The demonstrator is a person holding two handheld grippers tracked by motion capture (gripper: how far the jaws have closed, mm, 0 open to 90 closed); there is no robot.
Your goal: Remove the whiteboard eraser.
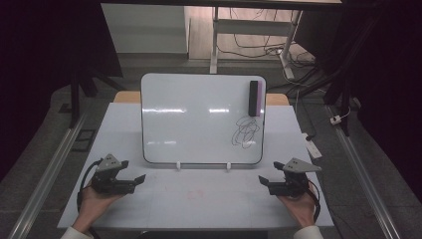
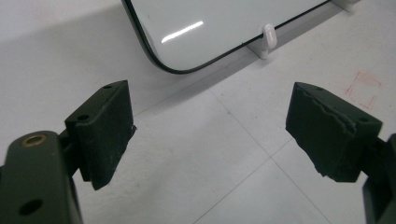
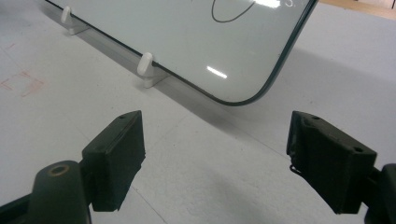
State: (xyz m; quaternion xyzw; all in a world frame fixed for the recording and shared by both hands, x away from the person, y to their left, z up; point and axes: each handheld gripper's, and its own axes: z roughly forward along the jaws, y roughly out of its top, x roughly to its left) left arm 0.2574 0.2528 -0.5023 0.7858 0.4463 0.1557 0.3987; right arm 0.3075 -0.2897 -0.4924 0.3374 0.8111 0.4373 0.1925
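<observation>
Table [image 1: 199, 199] white, wide. Whiteboard [image 1: 199, 119] propped upright on two small white clips [image 1: 178, 166] mid-table, leaning back. Eraser [image 1: 255, 98], black with purple side, sticks to the board's upper right; black scribble [image 1: 246, 132] just below it.

Left tongs [image 1: 134, 180] released, jaws wide apart, nothing between them, resting near the board's lower left corner. Right tongs [image 1: 266, 181] likewise spread and empty, near the lower right corner.

Risks, my read: the board only sits in the clips, so a push on the eraser could tip it back or slide it off; one tongs should likely brace an edge. Eraser sits flat on a glossy face, so jaws may slip off it or knock it down. Wiping unsupported could smear rather than clear.

Around: red marks [image 1: 196, 193] on table between tongs, nothing blocking the reach. Desk legs and cables [image 1: 259, 50] behind, well apart.
</observation>
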